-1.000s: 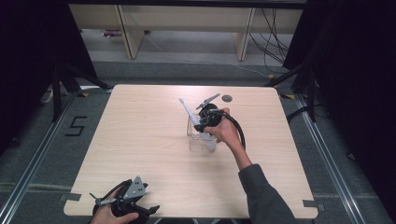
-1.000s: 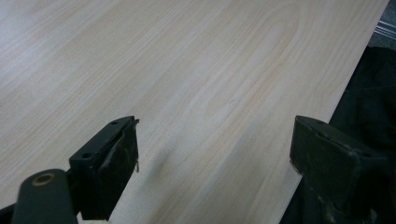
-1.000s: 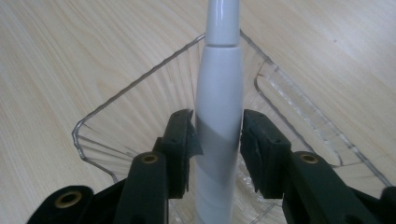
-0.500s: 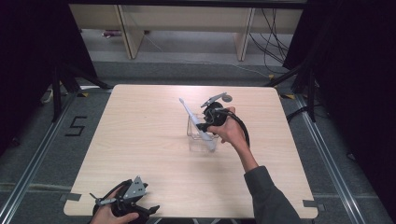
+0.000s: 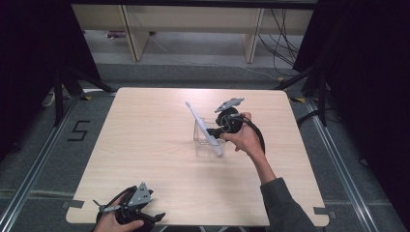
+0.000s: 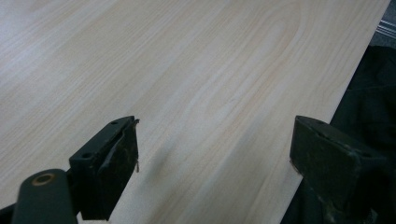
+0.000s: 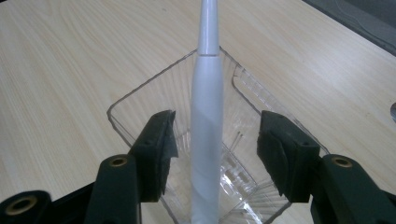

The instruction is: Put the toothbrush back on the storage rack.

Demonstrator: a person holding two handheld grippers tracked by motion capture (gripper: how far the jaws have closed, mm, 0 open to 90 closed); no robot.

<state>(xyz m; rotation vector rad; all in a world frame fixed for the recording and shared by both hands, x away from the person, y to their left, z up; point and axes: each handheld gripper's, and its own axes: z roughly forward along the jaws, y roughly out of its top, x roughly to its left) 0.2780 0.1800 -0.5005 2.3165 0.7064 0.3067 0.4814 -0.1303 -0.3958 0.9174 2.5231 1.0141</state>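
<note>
High view showed the right hand-held gripper (image 5: 218, 130) held over the middle of the pale wooden table (image 5: 145, 145), its jaws on either side of a white toothbrush-like stick (image 5: 204, 128). That white stick leaned in a clear plastic box (image 5: 205, 140), its lower end in the box just below the hand-held gripper and its thin upper end rising up and away past the jaws. The person's right hand (image 5: 246, 140) wrapped the body behind the jaws, with a black cable looping beside the wrist. The left hand-held gripper (image 5: 129, 210) sat well apart from all this at the near edge of the table, held in the left hand (image 5: 110, 223), a grey three-cornered plate on top.

Left gripper view showed the left hand-held gripper (image 6: 215, 158) spread wide, with bare wood grain between the two black jaws and the table edge running under the jaw on the view's right.

Right gripper view showed the right hand-held gripper (image 7: 215, 154) partly open, both pads (image 7: 161, 149) clear of the white stick (image 7: 207, 140) that ran straight up between them, nearer the pad on the view's left. The clear plastic box (image 7: 140, 95) lay directly ahead of and beneath the jaws, ribbed on its inner walls, and the stick's thicker part went down into it.
</note>
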